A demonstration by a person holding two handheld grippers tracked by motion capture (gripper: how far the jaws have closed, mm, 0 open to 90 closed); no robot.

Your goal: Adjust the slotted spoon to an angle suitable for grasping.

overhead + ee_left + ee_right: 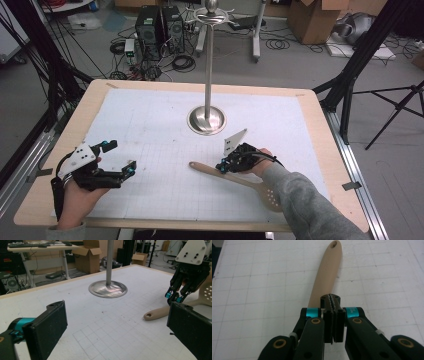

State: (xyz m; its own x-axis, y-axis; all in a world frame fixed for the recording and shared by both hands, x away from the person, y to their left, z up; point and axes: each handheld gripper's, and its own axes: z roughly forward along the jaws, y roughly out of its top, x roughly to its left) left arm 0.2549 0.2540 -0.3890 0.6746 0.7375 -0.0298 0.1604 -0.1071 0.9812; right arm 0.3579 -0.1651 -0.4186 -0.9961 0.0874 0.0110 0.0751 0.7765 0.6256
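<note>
Your right gripper (223,166) sat over the handle of the slotted wooden spatula (235,179), which lay flat on the white grid mat (150,125), handle toward the centre, perforated blade toward your right forearm at the near edge. In the right gripper view your jaws were pressed together, pads meeting with no gap, and the spatula (325,272) handle ran out from under them; they looked closed above the handle or just resting on it, not around it, though I couldn't tell if they touched the wood. Your left gripper (120,159) hovered near the left front of the mat, jaws wide apart and empty, well apart from the spatula. The left gripper view showed the spatula (162,311) handle end with its hanging hole, your right gripper (174,297) above it, and the round base of the steel hanging stand (108,288) behind. That stand (207,119) stood upright at mat centre, its hook ring at the top. My read: you were at the pre-grasp step, spatula not yet picked up. Next move likely called for spreading your right jaws, dropping them astride the handle, clamping, then lifting so the hole could meet a hook on the stand.
</note>
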